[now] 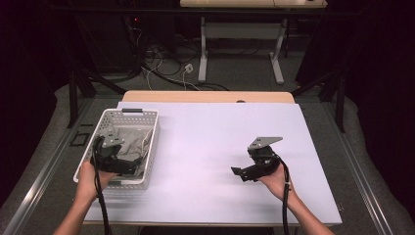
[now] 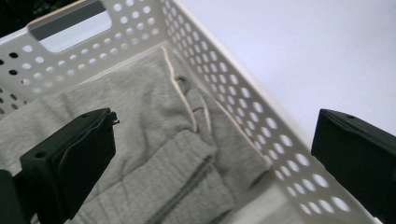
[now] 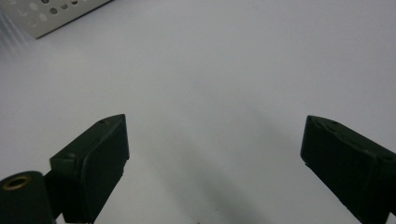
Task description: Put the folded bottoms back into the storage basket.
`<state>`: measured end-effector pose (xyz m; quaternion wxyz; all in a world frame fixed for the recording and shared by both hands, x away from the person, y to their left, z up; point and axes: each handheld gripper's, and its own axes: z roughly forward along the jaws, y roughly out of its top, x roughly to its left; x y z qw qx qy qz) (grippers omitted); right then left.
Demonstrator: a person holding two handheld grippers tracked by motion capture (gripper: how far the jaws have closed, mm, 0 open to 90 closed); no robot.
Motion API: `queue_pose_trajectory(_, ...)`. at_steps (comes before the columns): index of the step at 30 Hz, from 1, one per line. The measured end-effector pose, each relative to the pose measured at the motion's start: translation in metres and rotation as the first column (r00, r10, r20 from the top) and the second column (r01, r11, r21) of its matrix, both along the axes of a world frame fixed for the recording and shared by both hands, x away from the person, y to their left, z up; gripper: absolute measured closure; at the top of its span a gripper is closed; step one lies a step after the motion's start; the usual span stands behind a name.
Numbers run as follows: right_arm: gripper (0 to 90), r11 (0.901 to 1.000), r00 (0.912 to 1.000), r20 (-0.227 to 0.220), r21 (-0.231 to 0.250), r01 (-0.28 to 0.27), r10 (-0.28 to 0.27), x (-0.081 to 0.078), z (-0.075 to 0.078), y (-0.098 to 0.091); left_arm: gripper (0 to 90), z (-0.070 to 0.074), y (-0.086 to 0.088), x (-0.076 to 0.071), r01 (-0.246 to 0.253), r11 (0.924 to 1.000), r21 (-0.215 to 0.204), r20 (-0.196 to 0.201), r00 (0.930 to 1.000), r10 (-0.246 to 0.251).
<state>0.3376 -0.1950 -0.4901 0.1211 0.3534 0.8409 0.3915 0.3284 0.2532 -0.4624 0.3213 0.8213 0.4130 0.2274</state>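
Left gripper view shows our left tool gaping empty over the grey garment in the white basket, whose wall it could snag; right tool also open.

From above our side of the table we look forward and down on the whole top. Our left gripper view sits close over the white basket, facing into it, while our right gripper view looks low across bare tabletop, catching that basket's corner far off.
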Motion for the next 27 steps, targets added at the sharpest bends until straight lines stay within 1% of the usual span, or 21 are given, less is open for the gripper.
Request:
queue_pose_trajectory(2, 7.0, 1.0000, 1.0000, 0.008, -0.008, 0.000, 0.000, -0.005, 0.000, -0.002, 0.0, -0.001, -0.004, -0.008, 0.014, 0.9999, -0.004, 0.017, 0.9998, -0.014)
queue_pose_trajectory(6, 6.9, 1.0000, 0.9996, 0.028, -0.006, 0.002, -0.002, -0.016, -0.002, -0.008, 0.0, -0.004, -0.014, -0.024, 0.051, 0.9986, -0.010, 0.035, 0.9981, -0.051)
queue_pose_trajectory(11, 6.8, 1.0000, 0.9989, 0.047, -0.004, 0.008, -0.008, -0.031, -0.006, -0.016, 0.0, -0.011, -0.027, -0.044, 0.086, 0.9957, 0.033, 0.054, 0.9946, -0.088)
queue_pose_trajectory(14, 6.8, 0.9999, 0.9985, 0.055, -0.015, 0.009, -0.008, -0.041, -0.010, -0.020, 0.0, -0.015, -0.030, -0.052, 0.100, 0.9944, 0.033, 0.059, 0.9930, -0.102)
queue_pose_trajectory(19, 6.8, 0.9996, 0.9977, 0.065, -0.018, 0.020, -0.019, -0.056, -0.016, -0.027, 0.0, -0.018, -0.033, -0.061, 0.111, 0.9936, 0.023, 0.058, 0.9921, -0.112)
queue_pose_trajectory(22, 6.8, 0.9996, 0.9981, 0.057, -0.007, 0.027, -0.026, -0.062, -0.018, -0.030, 0.0, -0.021, -0.035, -0.064, 0.113, 0.9932, 0.028, 0.059, 0.9916, -0.115)
queue_pose_trajectory(24, 6.6, 0.9995, 0.9982, 0.054, -0.012, 0.028, -0.027, -0.065, -0.019, -0.031, 0.0, -0.022, -0.036, -0.067, 0.113, 0.9933, 0.023, 0.065, 0.9913, -0.114)
queue_pose_trajectory(27, 6.5, 0.9996, 0.9983, 0.052, -0.001, 0.027, -0.027, -0.070, -0.019, -0.032, 0.0, -0.024, -0.037, -0.069, 0.117, 0.9931, 0.011, 0.065, 0.9910, -0.117)
